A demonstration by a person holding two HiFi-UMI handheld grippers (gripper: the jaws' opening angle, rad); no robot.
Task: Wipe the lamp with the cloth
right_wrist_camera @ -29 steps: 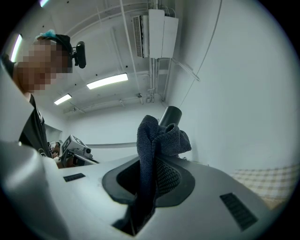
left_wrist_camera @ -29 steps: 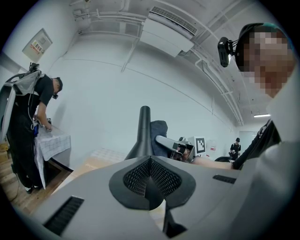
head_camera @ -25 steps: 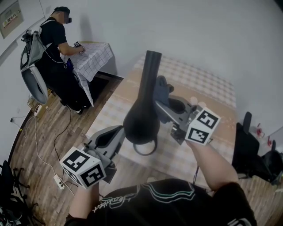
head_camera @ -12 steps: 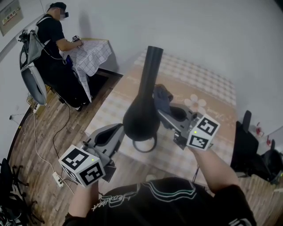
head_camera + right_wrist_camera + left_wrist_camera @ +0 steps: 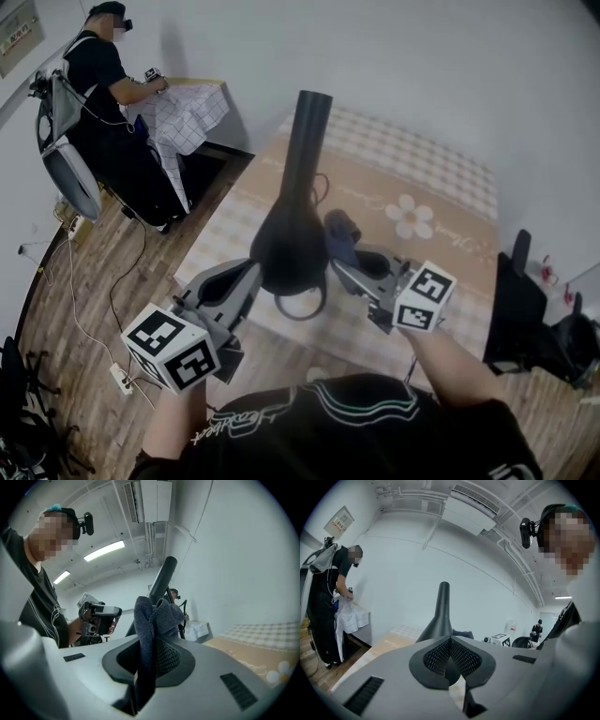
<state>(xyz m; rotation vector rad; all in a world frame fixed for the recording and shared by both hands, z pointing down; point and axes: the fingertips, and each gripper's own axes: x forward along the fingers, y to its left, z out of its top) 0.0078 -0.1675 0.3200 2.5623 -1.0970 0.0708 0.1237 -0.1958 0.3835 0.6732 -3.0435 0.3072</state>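
Wiping is judged under way: the cloth [image 5: 151, 620], gripped in the closed right claw [image 5: 343, 255], is held against the right side of the black lamp [image 5: 291, 248] near the tabletop's [image 5: 450, 202] near edge. The left claw [image 5: 249, 277] is closed on the lamp's base. The neck appears left to wipe.

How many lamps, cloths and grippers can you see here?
lamp: 1
cloth: 1
grippers: 2, the left gripper and the right gripper
Total: 4
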